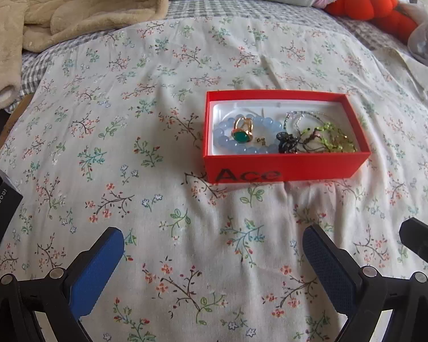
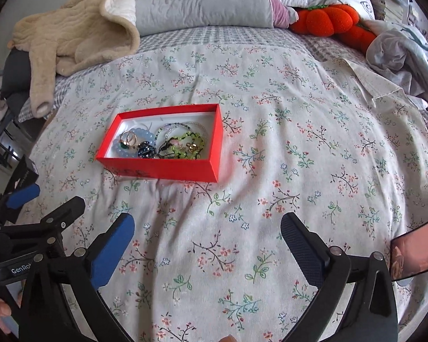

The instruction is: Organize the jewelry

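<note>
Red box (image 1: 285,168) sits open on the floral bedspread (image 1: 157,171), mid-bed. Inside: blue bead bracelet (image 1: 228,142), gold ring with green stone (image 1: 241,134), dark tangled piece (image 1: 286,144), green beaded strand (image 1: 336,139).

Left tongs (image 1: 214,259) spread wide, empty, well short of the box. Right tongs (image 2: 207,242) likewise spread, empty.

Judgement: nothing loose is visible on the bedspread, so sorting looks near done. If another piece is picked, come in from above and pinch one strand only; the cords look snarled.

Right view alone shows the left tongs from outside and a pinkish object (image 2: 413,250) at the edge. Left view alone reads the box's "Ace" lettering.
</note>
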Demonstrator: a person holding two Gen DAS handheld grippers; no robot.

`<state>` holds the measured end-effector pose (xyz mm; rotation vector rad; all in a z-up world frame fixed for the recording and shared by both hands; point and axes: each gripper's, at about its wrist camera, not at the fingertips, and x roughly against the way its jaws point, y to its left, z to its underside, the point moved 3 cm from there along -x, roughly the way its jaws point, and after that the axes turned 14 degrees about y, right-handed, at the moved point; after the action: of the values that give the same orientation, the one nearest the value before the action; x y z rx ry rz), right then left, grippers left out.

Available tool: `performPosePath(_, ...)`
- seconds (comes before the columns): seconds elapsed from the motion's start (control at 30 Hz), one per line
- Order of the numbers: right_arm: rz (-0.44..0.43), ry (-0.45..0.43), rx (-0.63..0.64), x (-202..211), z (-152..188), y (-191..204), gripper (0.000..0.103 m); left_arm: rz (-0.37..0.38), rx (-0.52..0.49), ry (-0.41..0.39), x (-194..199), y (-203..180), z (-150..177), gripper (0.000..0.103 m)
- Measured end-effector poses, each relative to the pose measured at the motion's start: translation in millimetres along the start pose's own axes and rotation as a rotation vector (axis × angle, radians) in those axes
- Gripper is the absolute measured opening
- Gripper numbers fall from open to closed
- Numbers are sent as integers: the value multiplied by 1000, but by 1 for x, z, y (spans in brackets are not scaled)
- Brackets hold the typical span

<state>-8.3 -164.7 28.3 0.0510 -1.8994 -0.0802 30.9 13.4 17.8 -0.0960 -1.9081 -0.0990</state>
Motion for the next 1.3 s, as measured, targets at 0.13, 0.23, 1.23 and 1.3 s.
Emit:
performPosePath(0.13, 17, 22, 24, -4, 12, 3, 103, -22, -6, -6, 1, -2, 8, 103)
performPosePath(0.23, 43, 27, 41, -7, 17, 3, 103, -15, 0, 3, -2, -2, 9, 103)
performPosePath(1.23, 91, 27, 38, -16, 8, -1, 103, -60, -17, 13, -10, -11, 8, 103)
performPosePath(1.3, 91, 26, 37, -16, 8, -1, 103, -62, -15, 12, -9, -11, 9, 103)
